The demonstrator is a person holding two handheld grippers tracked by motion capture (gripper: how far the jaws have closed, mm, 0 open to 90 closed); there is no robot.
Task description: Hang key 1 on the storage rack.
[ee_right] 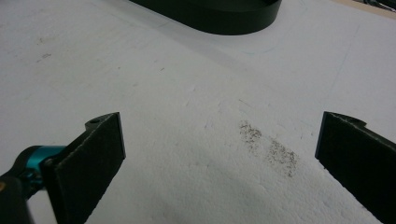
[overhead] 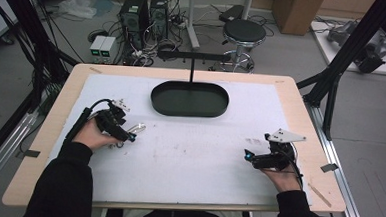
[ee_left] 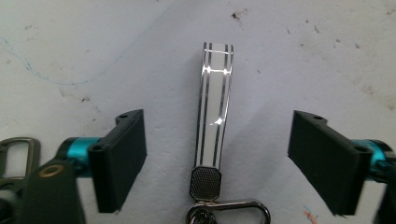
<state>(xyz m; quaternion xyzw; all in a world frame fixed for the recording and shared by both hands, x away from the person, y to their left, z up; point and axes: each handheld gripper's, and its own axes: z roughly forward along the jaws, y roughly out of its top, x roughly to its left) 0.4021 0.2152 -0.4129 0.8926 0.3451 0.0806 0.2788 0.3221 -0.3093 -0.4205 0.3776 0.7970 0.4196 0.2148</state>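
Note:
A glossy white key strap (ee_left: 214,116) with thin black stripes lies flat on the white mat (overhead: 193,153). It ends in a black mesh cap and a metal snap hook (ee_left: 229,212). My left gripper (ee_left: 217,140) hangs over it with the strap between its open jaws, and neither pad touches it. In the high view the strap (overhead: 138,129) shows just beyond my left gripper (overhead: 129,135), at the mat's left. My right gripper (overhead: 248,155) rests at the right side of the mat, open. Its jaws (ee_right: 219,135) hold nothing and frame a patch of stained mat.
A black oval tray (overhead: 154,101) sits at the back middle of the mat, with a black T-shaped stand (overhead: 192,63) rising from its far edge. The tray's near wall (ee_right: 219,21) shows at the top of the right gripper view. Wooden table edges border the mat.

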